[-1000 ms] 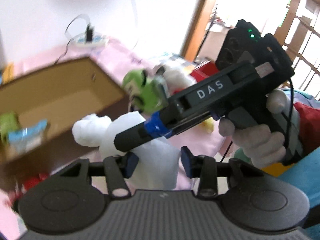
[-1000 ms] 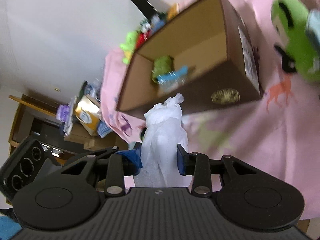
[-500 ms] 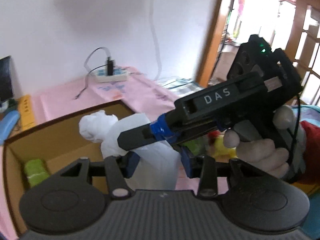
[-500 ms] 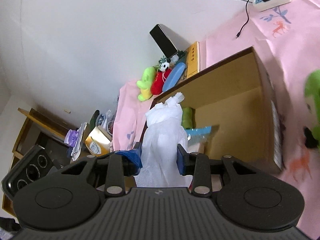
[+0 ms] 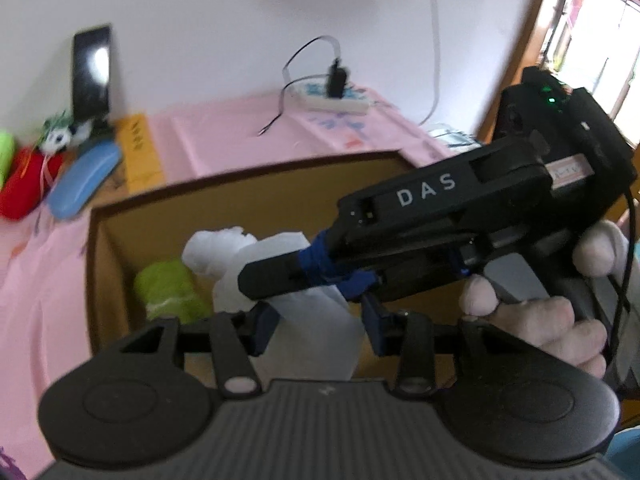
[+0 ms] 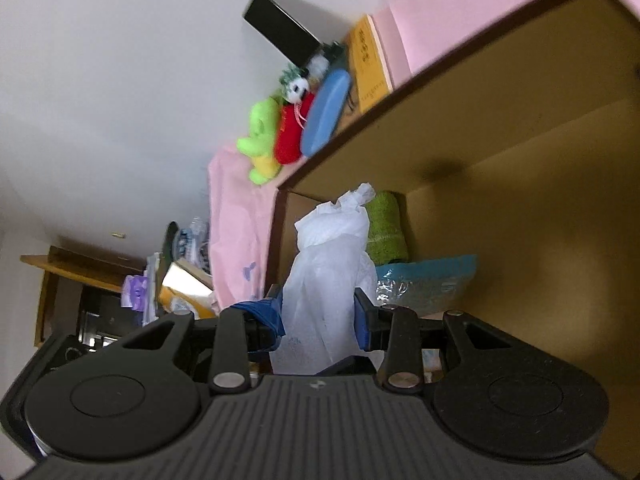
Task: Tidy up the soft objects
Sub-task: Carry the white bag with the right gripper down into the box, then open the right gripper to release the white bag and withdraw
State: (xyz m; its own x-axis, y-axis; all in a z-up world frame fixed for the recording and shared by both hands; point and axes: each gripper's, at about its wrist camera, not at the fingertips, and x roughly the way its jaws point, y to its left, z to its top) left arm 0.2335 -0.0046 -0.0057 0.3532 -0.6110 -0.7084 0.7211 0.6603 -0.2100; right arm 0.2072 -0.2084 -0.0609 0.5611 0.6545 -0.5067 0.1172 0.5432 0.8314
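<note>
Both jaws pinch the white bundle (image 6: 328, 276): my right gripper (image 6: 318, 320) has its blue pads pressed into its sides, and my left gripper (image 5: 316, 328) clamps its lower part. I see the bundle hanging over the open cardboard box (image 6: 520, 184), above a green towel roll (image 6: 386, 226) and a blue packet (image 6: 432, 280) lying inside.

Daylight flared to glare through the window (image 5: 600, 40) at the left view's upper right, the wall (image 5: 240, 20) was evenly bright, a soft shadow lay inside the cardboard box (image 6: 520, 140), and both fisheye views were blurred, edges bowed.
</note>
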